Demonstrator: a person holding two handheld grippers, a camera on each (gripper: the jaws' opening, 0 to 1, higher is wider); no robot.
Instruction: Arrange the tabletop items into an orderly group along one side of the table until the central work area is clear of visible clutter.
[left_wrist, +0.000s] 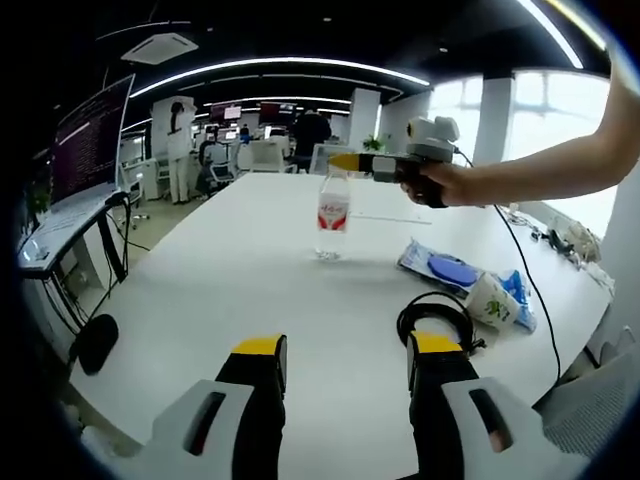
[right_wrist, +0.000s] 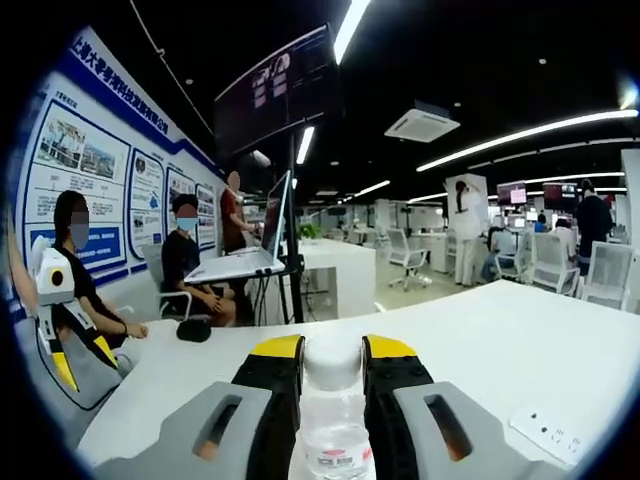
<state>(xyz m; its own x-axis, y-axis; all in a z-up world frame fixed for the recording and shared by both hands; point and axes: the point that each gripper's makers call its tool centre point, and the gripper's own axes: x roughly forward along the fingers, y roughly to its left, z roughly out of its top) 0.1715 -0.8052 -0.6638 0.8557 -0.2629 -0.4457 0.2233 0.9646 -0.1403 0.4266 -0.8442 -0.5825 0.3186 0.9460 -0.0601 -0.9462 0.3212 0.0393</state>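
- the clear plastic water bottle with a red-and-white label and a white cap (left_wrist: 333, 212) stands upright near the middle of the white table (left_wrist: 230, 290), so the central area is not yet clear.
- the right gripper (right_wrist: 333, 352) has its yellow-tipped black jaws either side of the bottle's neck, just under the cap (right_wrist: 332, 360); in the right gripper view they sit against it, so i judge it clamped on the bottle. the left gripper view shows this gripper (left_wrist: 350, 162) reaching in from the right at cap height, held in a person's hand (left_wrist: 445, 185).
- the bottle's base looks to rest on the table, so i judge the step in hand to be a grasp made and the carry to one side not yet begun.
- the left gripper (left_wrist: 345, 355) hovers low over the near table, jaws apart and holding nothing.
- just beyond its right jaw lies a coiled black cable (left_wrist: 432, 315), on the table near the right edge.
- further right lie a flat blue-and-white plastic packet (left_wrist: 440, 266) and a crumpled white-and-green wrapper (left_wrist: 495, 300), touching or nearly so, in a loose cluster towards the right edge.
- a small white card (right_wrist: 552, 432) lies flat on the table in the right gripper view.
- judgement: early in the task; the right-side cluster hints at where the group may form, but nothing is lined up, and the bottle, cable and card remain to be placed.
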